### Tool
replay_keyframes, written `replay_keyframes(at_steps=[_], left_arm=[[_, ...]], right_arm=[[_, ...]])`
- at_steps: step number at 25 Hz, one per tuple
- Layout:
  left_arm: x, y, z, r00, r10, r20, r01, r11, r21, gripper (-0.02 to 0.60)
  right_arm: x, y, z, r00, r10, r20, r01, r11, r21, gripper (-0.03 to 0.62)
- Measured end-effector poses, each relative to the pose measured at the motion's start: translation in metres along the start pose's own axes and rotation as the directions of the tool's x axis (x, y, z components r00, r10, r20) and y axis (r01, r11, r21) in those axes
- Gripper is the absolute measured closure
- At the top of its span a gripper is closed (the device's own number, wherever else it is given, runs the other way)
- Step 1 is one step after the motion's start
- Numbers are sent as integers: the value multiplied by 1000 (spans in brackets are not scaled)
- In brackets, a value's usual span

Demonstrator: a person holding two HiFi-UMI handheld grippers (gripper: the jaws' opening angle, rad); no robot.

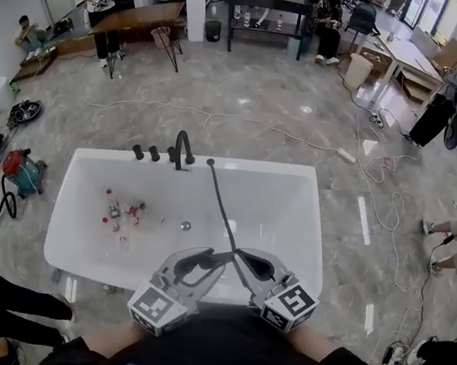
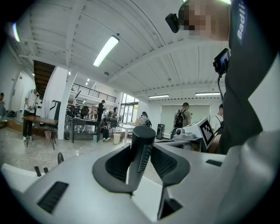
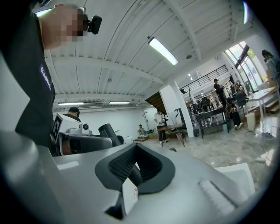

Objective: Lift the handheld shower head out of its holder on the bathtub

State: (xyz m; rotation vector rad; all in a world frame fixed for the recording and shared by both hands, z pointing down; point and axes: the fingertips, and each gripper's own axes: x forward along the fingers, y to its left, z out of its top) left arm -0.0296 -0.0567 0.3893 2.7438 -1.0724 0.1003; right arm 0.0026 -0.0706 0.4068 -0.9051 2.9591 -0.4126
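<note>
The white bathtub (image 1: 80, 197) stands below me, with a black faucet (image 1: 183, 149) and knobs on its far rim. A black hose (image 1: 220, 206) runs from that rim across the tub to my grippers at the near rim. There the black shower head handle (image 2: 142, 146) sits upright between the left gripper's pads. My left gripper (image 1: 214, 261) (image 2: 141, 159) is shut on it. My right gripper (image 1: 243, 261) (image 3: 136, 168) meets it from the right, jaws close together on a dark part with a white label (image 3: 129, 192). The handle's end (image 3: 109, 131) shows beyond them.
Small bottles and toys (image 1: 121, 210) lie on the tub floor near the drain (image 1: 185, 226). Cables (image 1: 370, 157) trail over the floor on the right. A red vacuum (image 1: 22, 170) stands left of the tub. People stand at tables (image 1: 143, 16) behind and close by on both sides.
</note>
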Motion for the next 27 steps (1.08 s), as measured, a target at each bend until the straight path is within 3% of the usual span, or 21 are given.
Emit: replay_keyframes(at_steps=[27], left_arm=[[-2, -4, -2, 1000, 10, 4, -10, 1000, 4, 443]], right_arm=[[-8, -9, -2, 1000, -30, -7, 30, 1000, -1, 592]])
